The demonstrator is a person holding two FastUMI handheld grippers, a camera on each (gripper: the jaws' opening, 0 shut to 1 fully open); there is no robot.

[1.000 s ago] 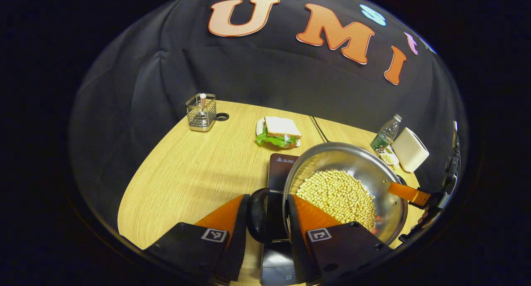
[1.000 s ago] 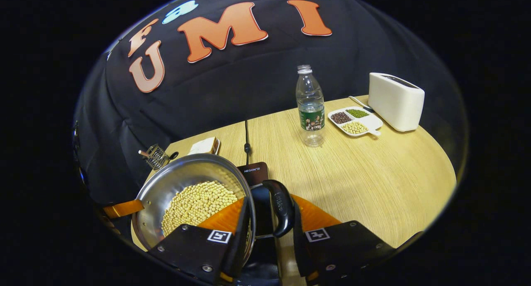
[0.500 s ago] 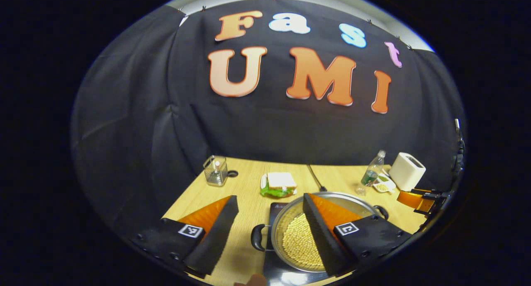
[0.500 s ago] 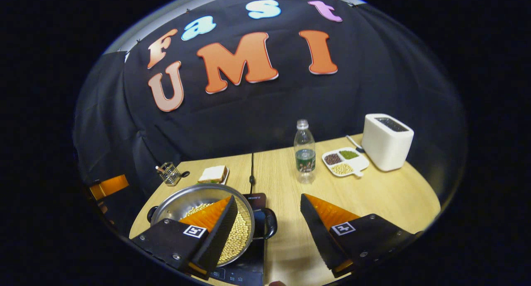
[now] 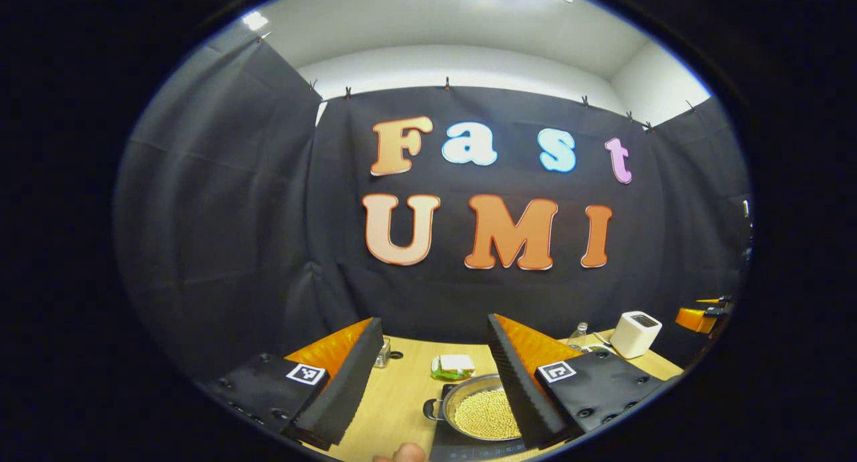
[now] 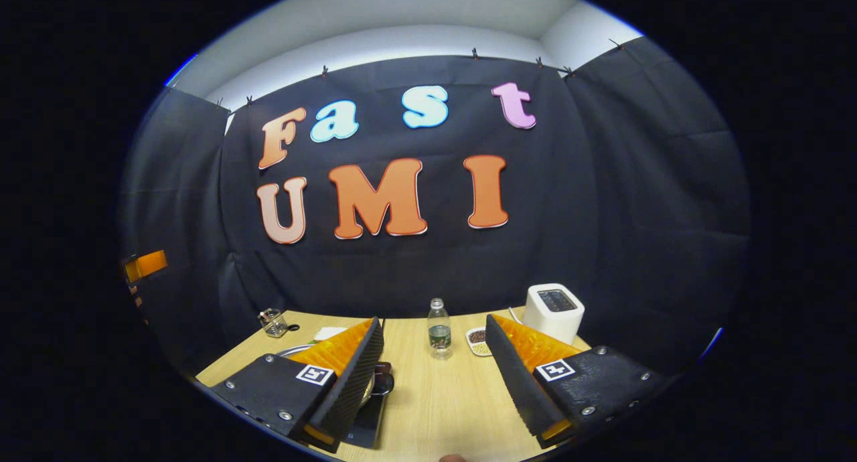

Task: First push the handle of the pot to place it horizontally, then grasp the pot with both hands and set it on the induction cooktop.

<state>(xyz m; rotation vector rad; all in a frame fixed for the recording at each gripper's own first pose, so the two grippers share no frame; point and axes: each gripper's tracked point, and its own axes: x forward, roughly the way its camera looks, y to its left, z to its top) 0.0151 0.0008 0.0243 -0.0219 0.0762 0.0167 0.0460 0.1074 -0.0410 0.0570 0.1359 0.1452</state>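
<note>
1. Black cloth hangs behind everything, with a pale ceiling above it, and below it lies the wooden table (image 6: 435, 402) where I work.
2. On that table sits the induction cooktop (image 5: 445, 438), a dark flat slab near the front edge; in the right gripper view I see one corner of it (image 6: 367, 428) beside my left finger.
3. Sitting on the cooktop is the pot (image 5: 469, 403), a steel pan full of pale beans (image 5: 485, 415), upright, with a black side handle (image 5: 430, 408) pointing left in the left gripper view. Part of its rim is hidden behind my finger.
4. My left gripper (image 5: 432, 381) has its fingers spread wide, with nothing between them; it hangs above the table and apart from the pot.
5. My right gripper (image 6: 434, 375) is likewise spread wide and holds nothing, raised above the table with the pot's other handle (image 6: 383, 383) just beyond its left finger.
6. At the far right corner stands a white toaster (image 6: 553, 310).
7. A clear water bottle (image 6: 438, 328) stands upright left of the toaster, well apart from the pot.
8. A sandwich (image 5: 455, 365) on a plate lies just behind the pot.
9. A wire holder (image 6: 272, 322) stands at the far left.
10. A small divided dish (image 6: 477, 338) lies between bottle and toaster.
</note>
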